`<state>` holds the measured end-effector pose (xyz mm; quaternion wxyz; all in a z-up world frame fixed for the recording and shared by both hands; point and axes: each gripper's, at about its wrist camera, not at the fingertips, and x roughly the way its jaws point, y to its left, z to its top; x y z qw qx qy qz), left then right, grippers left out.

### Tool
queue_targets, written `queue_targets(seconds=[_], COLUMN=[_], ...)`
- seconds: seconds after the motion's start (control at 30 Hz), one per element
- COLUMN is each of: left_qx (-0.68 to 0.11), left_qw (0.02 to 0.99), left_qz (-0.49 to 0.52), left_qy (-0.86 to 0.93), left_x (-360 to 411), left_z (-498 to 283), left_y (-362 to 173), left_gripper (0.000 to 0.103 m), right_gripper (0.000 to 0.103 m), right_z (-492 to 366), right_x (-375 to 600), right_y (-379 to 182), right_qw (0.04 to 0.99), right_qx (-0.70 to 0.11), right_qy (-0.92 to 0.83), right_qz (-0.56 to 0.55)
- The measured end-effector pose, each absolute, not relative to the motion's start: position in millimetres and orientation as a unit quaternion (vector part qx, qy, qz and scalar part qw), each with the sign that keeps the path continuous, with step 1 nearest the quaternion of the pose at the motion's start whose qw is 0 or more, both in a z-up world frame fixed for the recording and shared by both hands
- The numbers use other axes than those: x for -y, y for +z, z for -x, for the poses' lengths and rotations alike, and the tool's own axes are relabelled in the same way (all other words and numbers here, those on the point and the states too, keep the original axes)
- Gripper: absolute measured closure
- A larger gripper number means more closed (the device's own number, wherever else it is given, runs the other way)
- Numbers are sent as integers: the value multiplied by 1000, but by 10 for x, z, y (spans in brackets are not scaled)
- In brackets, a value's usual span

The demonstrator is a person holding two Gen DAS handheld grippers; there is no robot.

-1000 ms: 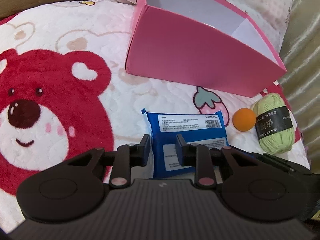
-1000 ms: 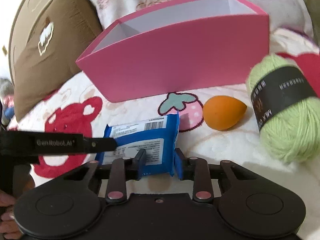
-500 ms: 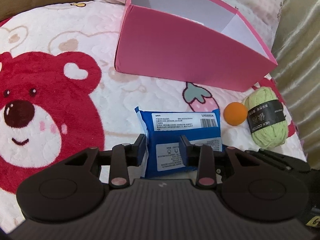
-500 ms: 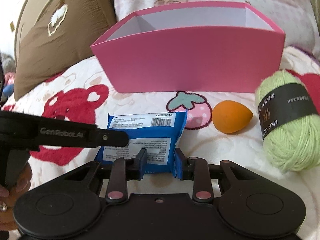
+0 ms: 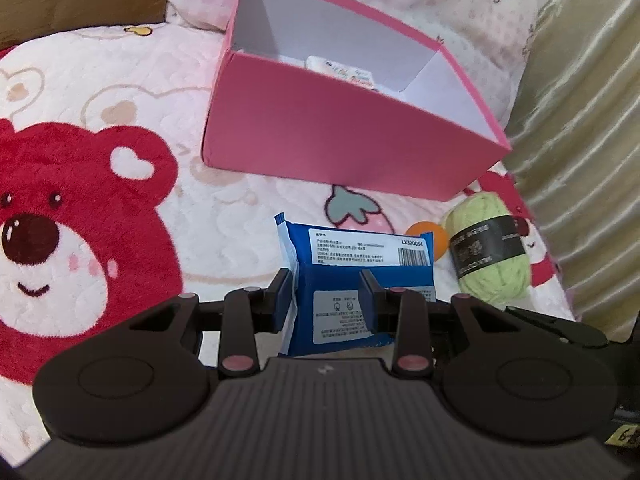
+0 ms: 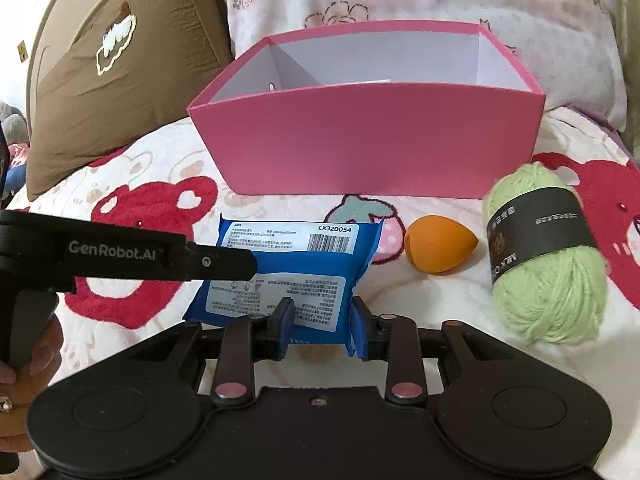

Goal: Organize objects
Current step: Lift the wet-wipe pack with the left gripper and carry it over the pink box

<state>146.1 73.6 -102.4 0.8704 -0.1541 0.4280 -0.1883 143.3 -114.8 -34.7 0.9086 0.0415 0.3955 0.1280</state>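
Blue packet (image 5: 356, 280) is pinched by my left tongs (image 5: 326, 294) and right tongs (image 6: 320, 320); slick wrapping could slip before reaching the pink box (image 5: 344, 140).

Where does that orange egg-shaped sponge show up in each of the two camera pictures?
Left wrist view: orange sponge, right of centre, mostly hidden behind the blue packet, beside the green yarn.
Right wrist view: orange sponge, right of centre, in full view.
Shared landmark: the pink box behind it.
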Motion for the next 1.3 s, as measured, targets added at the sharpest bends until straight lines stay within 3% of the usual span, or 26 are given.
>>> queue_targets(seconds=[0.4,0.97,1.3], left_qx=[-418,-386,-376], left_qw=[875,879,889], left_qz=[141,174,162], left_qy=[-199,-221,-206], left_x=[-626,-645,-564], left_z=[-1246,-959,-863], left_y=[-652,-131,163], left_gripper=[65,51,49], right_gripper=[60,27,17], right_z=[-1290,-904,-834], right_x=[1157,915,893], right_y=[15,657,788], right_qw=[913,936,944], right_qx=[-391,-318,-287], right_qy=[115,132,132], right_qz=[-24,77,93])
